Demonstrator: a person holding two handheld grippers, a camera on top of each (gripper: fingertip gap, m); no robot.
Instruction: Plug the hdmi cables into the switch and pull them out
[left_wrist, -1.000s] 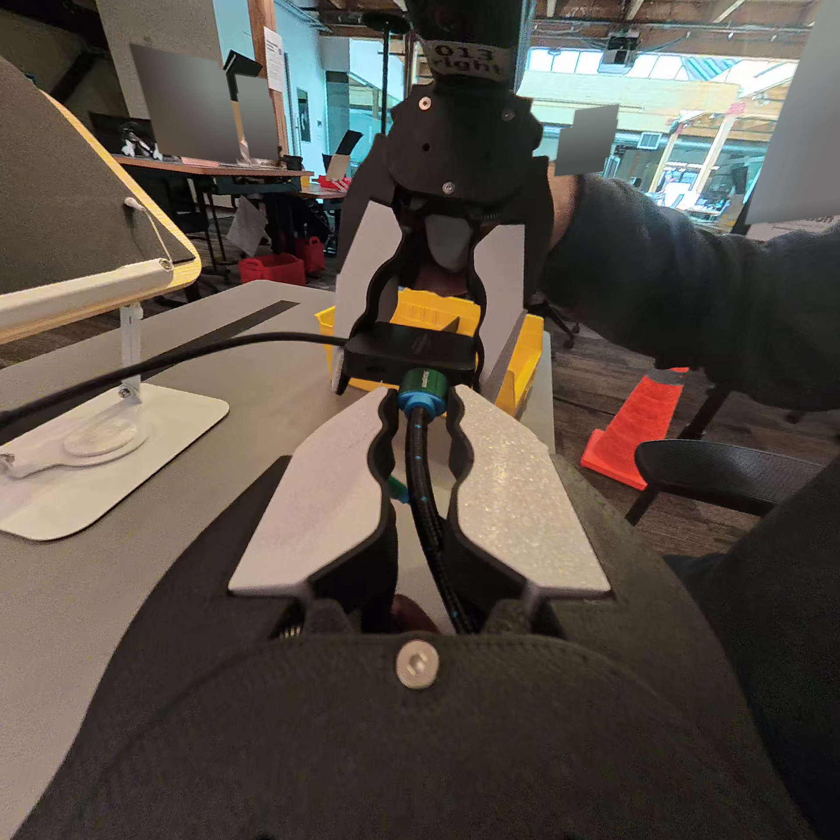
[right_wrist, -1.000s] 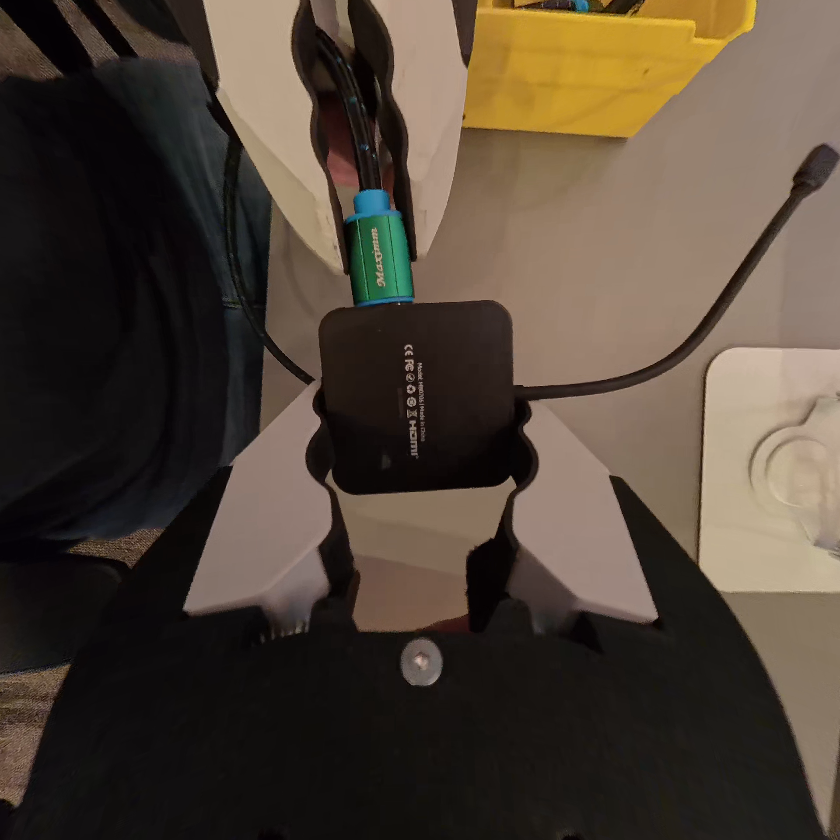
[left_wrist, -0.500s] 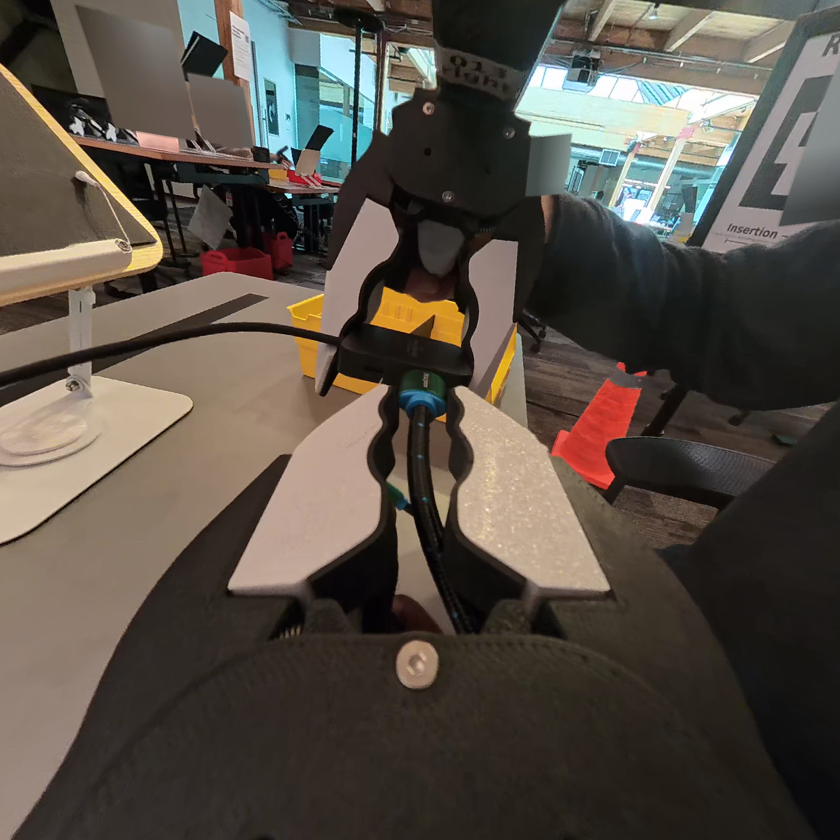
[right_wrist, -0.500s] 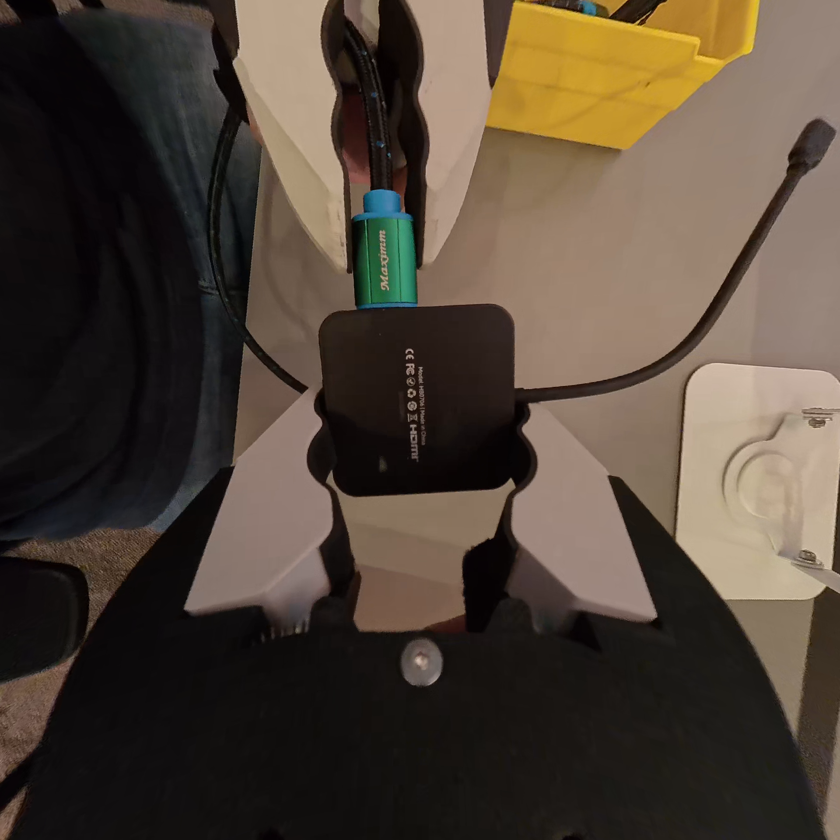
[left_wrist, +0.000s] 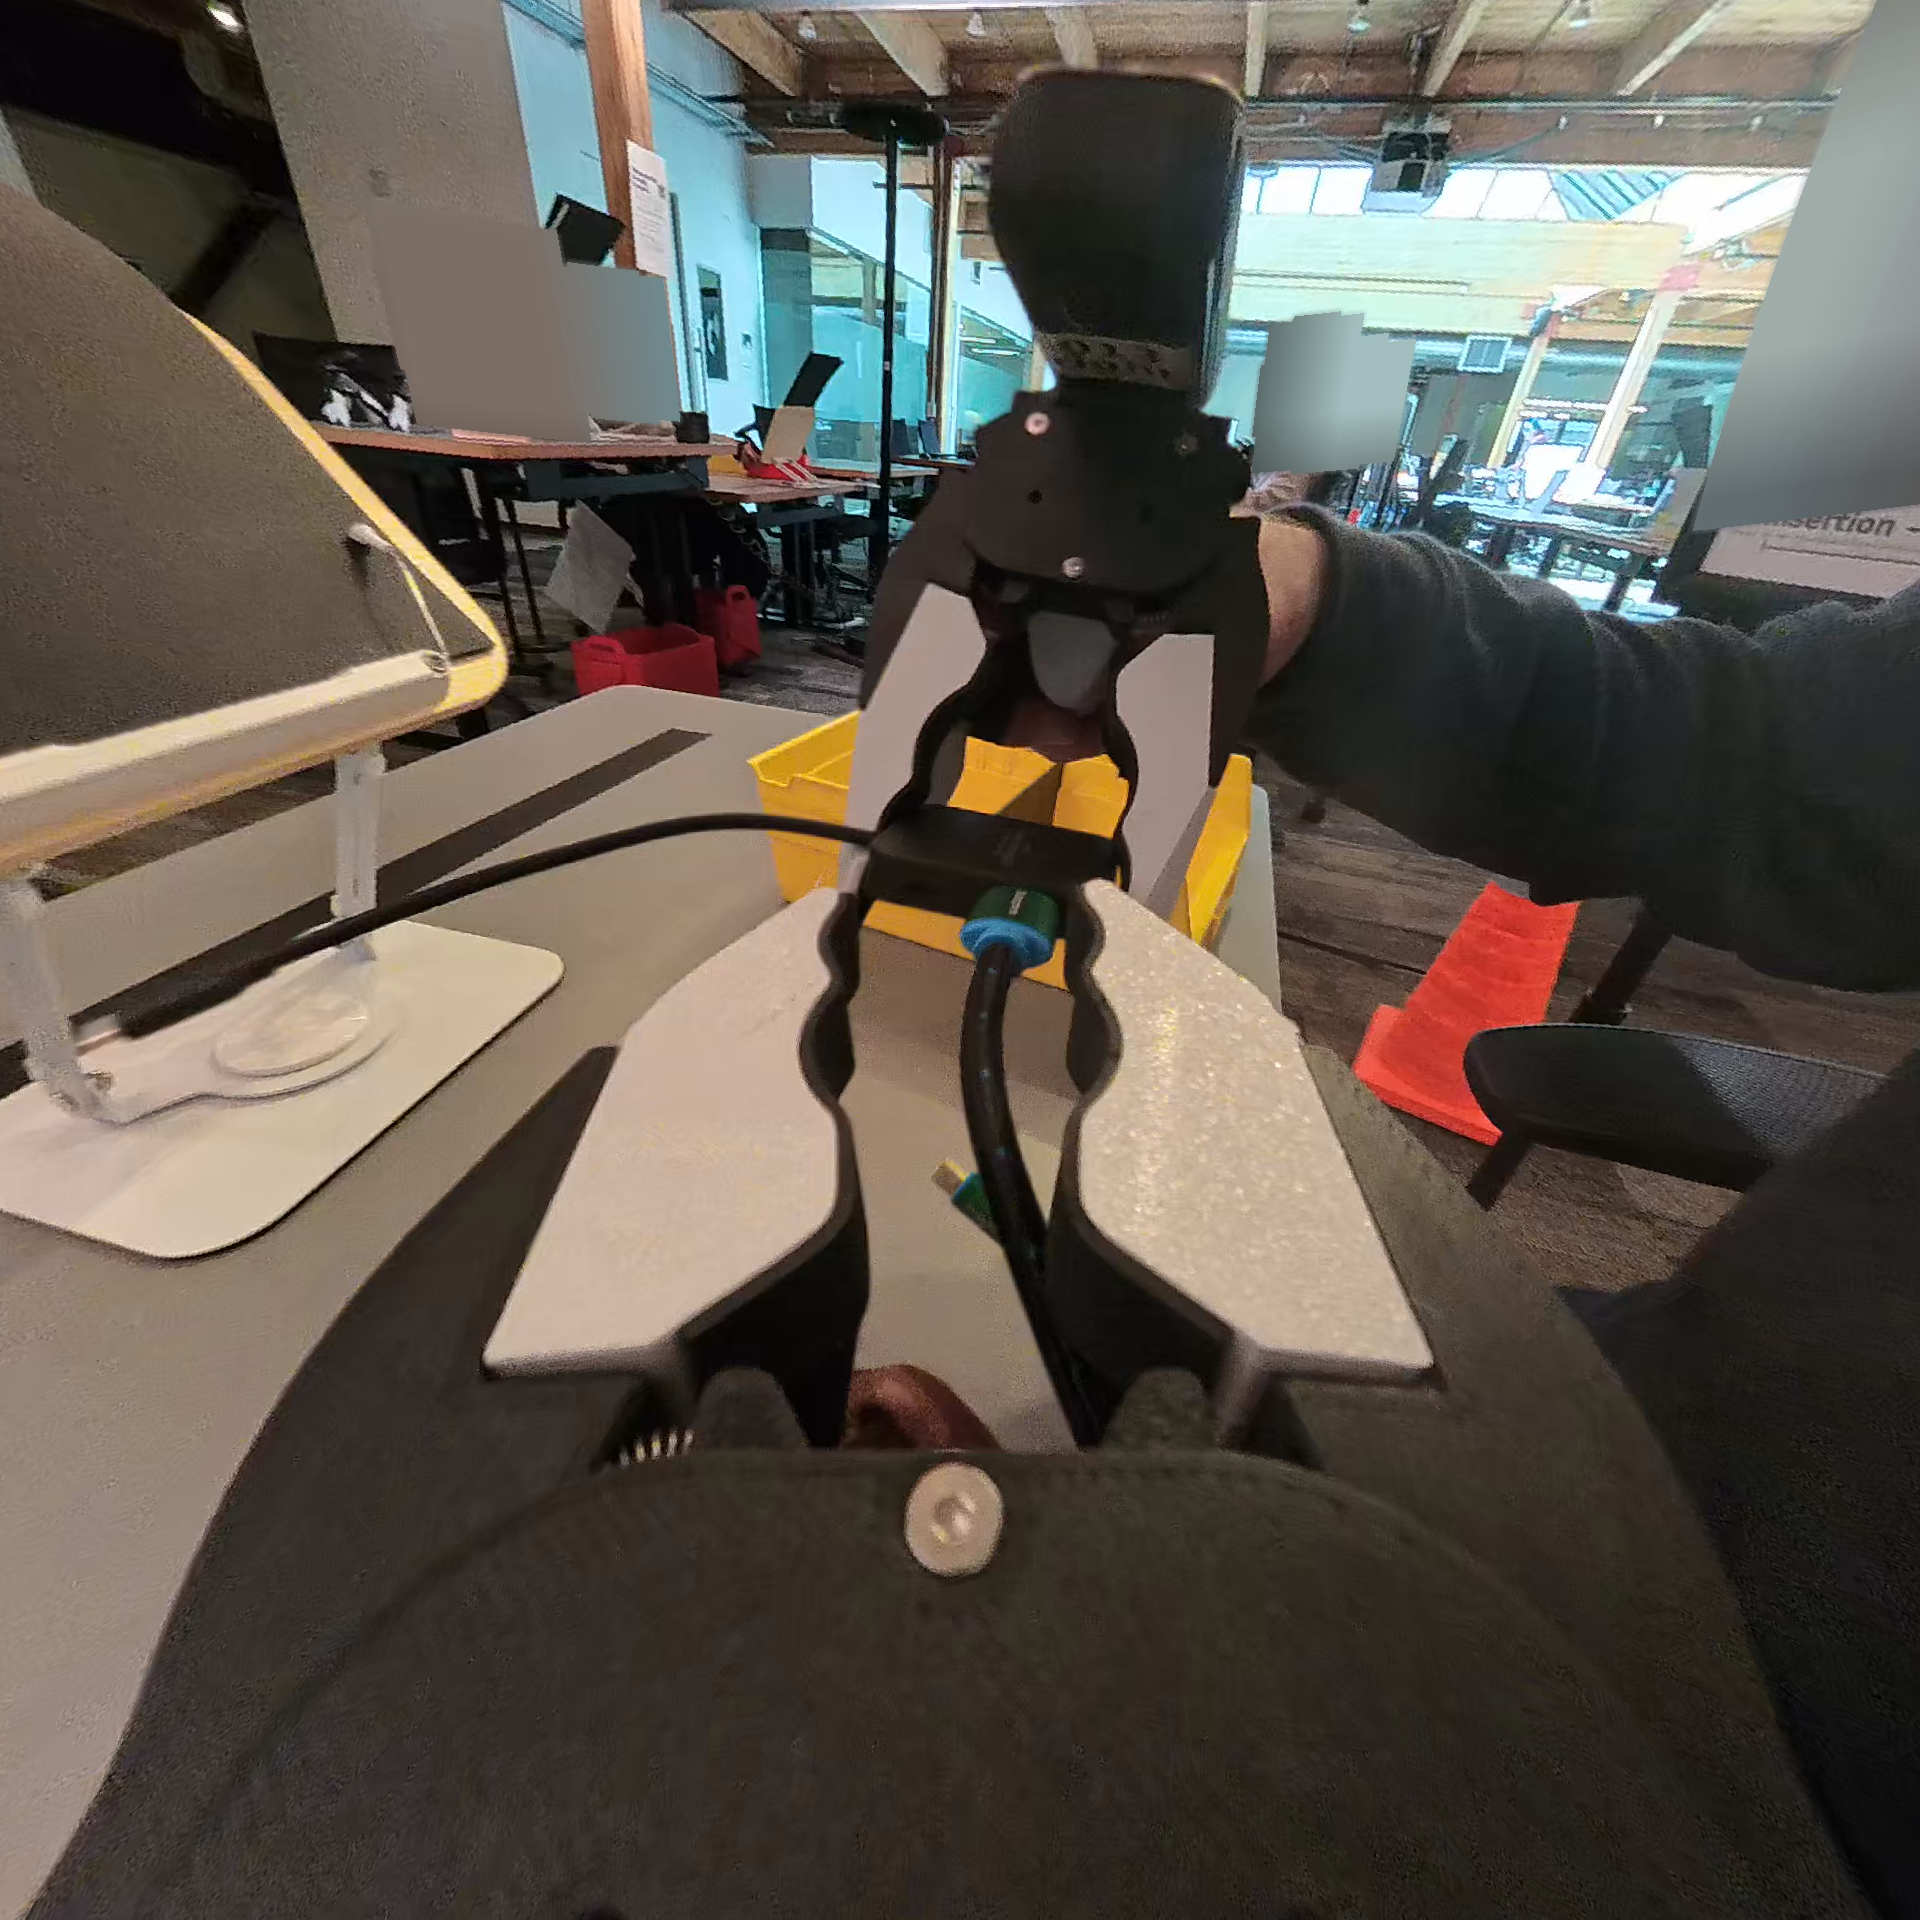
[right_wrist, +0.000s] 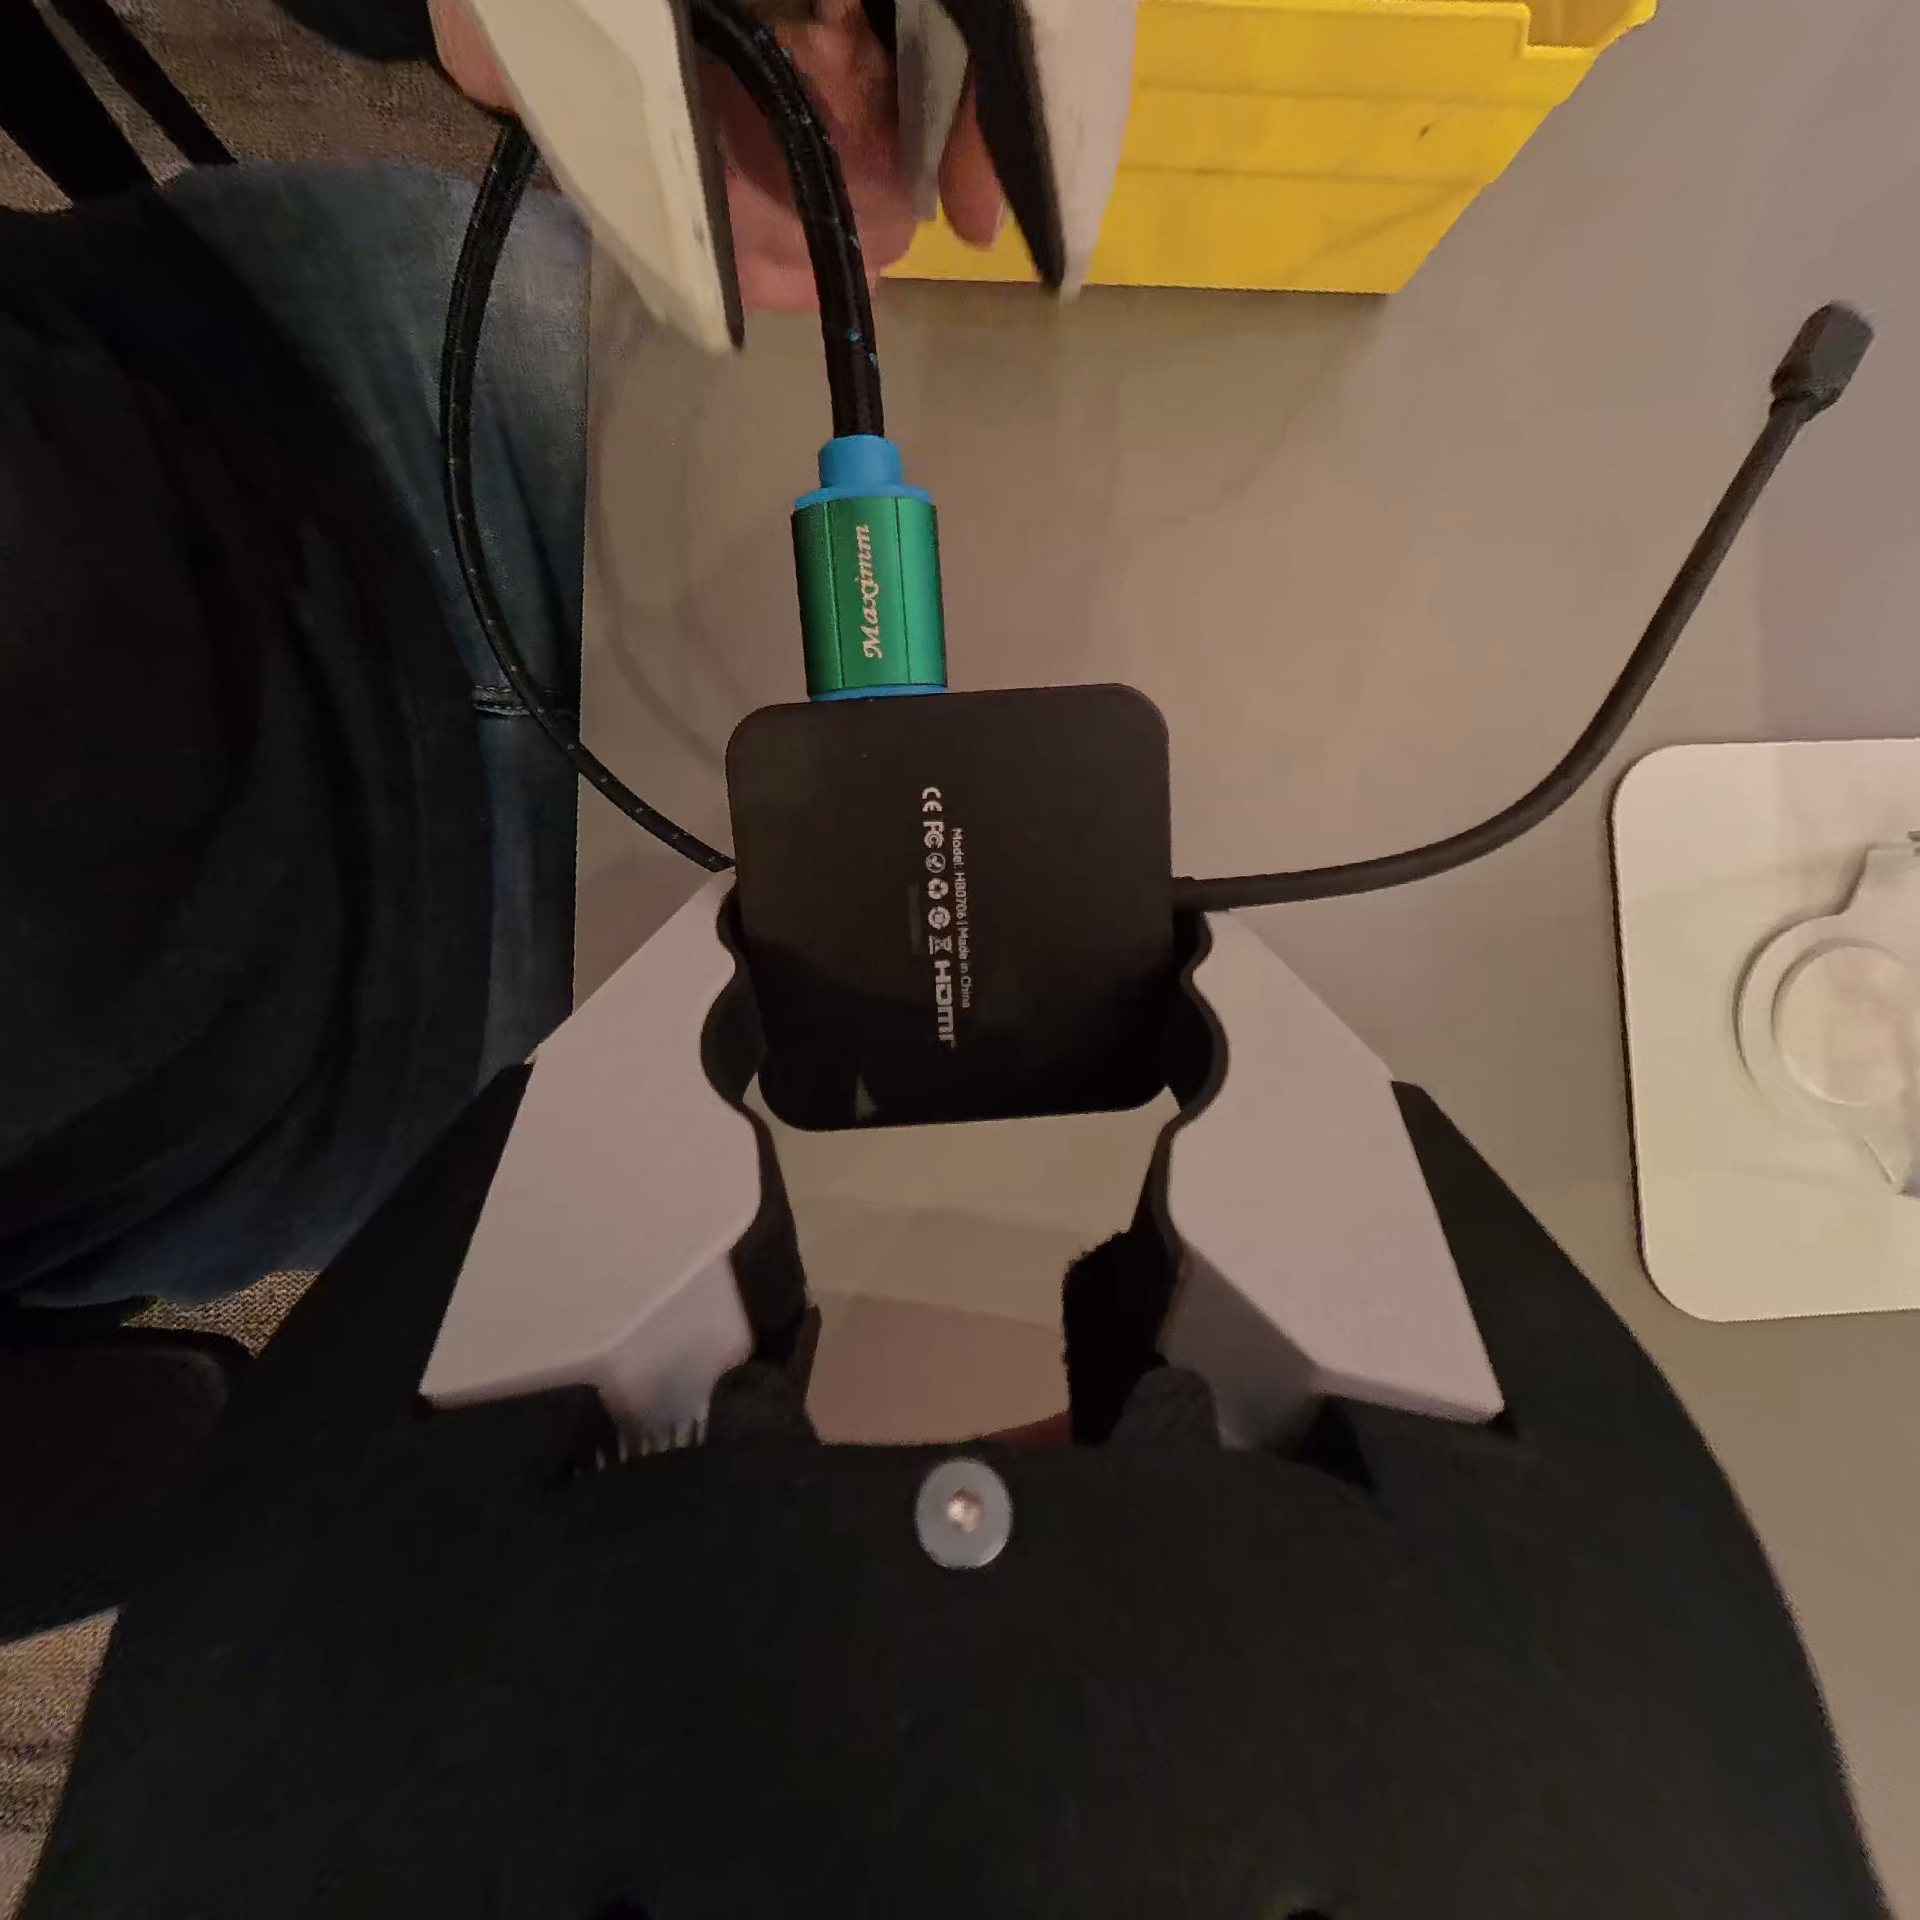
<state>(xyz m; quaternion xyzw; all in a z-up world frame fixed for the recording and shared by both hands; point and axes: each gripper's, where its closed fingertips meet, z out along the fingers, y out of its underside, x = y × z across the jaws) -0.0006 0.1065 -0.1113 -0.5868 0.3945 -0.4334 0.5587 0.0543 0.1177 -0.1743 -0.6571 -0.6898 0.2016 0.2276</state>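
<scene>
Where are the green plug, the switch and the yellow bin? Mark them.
green plug (right_wrist: 871, 592): right wrist view, middle of its metal shell.
switch (right_wrist: 951, 904): right wrist view, its flat face.
yellow bin (right_wrist: 1299, 145): right wrist view, outer wall.

Switch: between the right gripper jaws, above the table.
Plug: seated in the switch's far edge.
Bin: on the table, behind the switch.
Stand: on the table, left of the left gripper.

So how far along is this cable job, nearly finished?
Partway, I'd say. Done: the green plug sits in the black switch. In hand: the right hand-held gripper clamps the switch, and the left hand-held gripper is open around the braided cable, not gripping it. Left: a second green plug lies loose on the table, and pulling out remains.
</scene>
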